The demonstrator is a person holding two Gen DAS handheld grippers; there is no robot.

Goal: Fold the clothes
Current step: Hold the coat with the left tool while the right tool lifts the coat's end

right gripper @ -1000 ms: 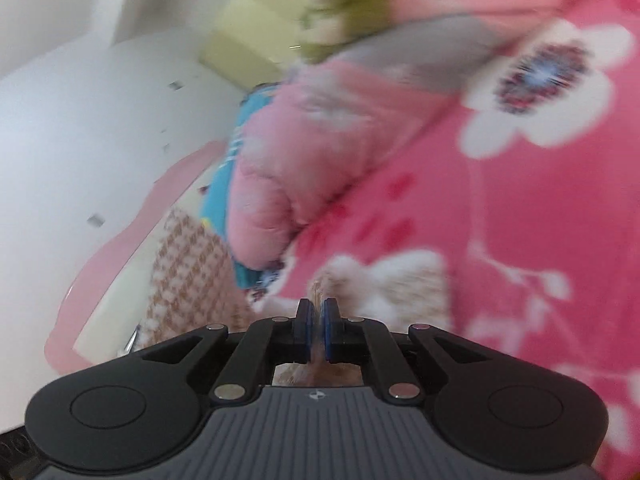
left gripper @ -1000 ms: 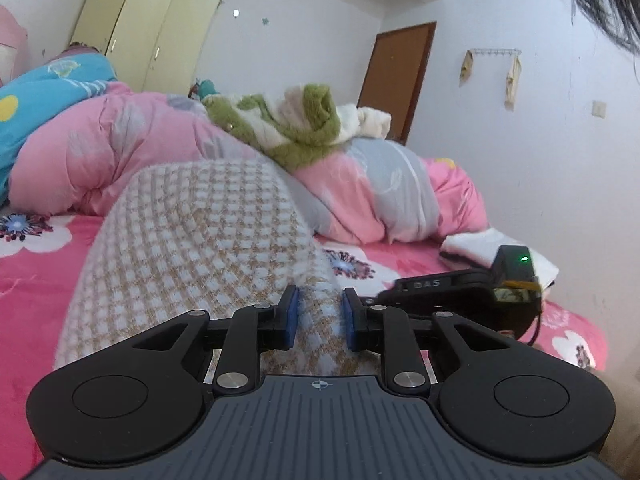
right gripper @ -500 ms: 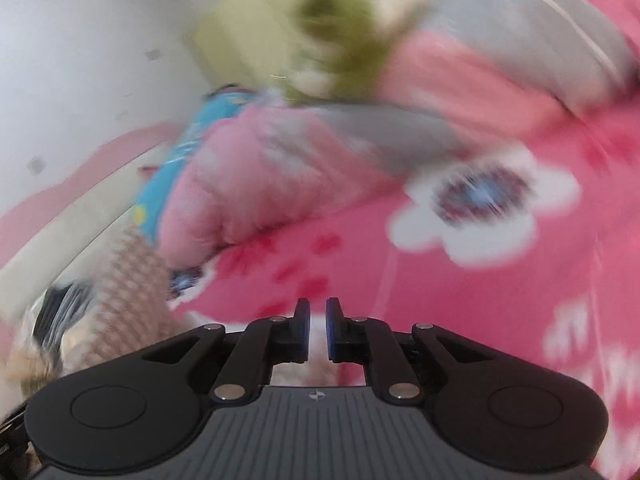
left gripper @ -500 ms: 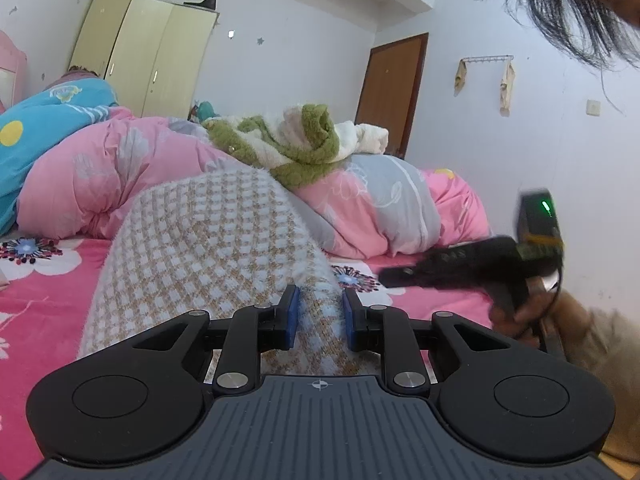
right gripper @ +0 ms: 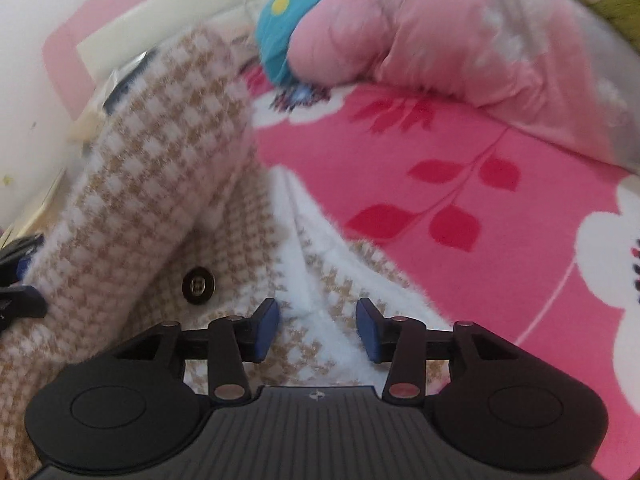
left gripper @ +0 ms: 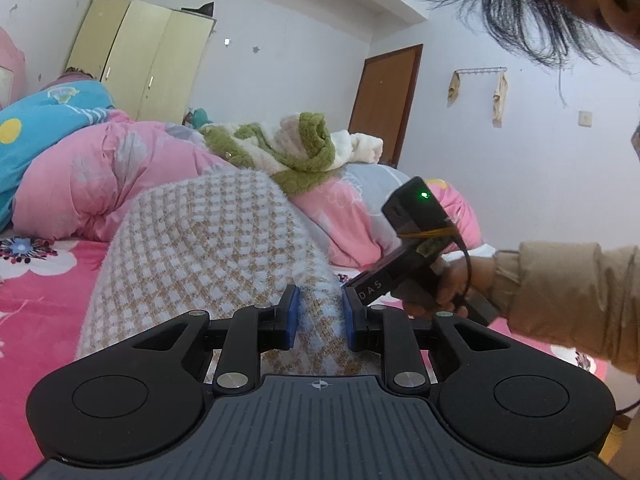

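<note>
Over the bed [right gripper: 460,200], right gripper [right gripper: 318,330] fingers spread above jacket [right gripper: 160,184].

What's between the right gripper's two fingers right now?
In the right wrist view, the right gripper is open, and the checked garment's white fuzzy edge lies between its fingers.

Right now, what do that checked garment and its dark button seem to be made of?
The checked garment looks like a fuzzy knit, perhaps wool or acrylic: tan and white houndstooth with fine hairs standing off its edges. Its dark button seems to be metal with a dull sheen, though the blur leaves that open.
</note>
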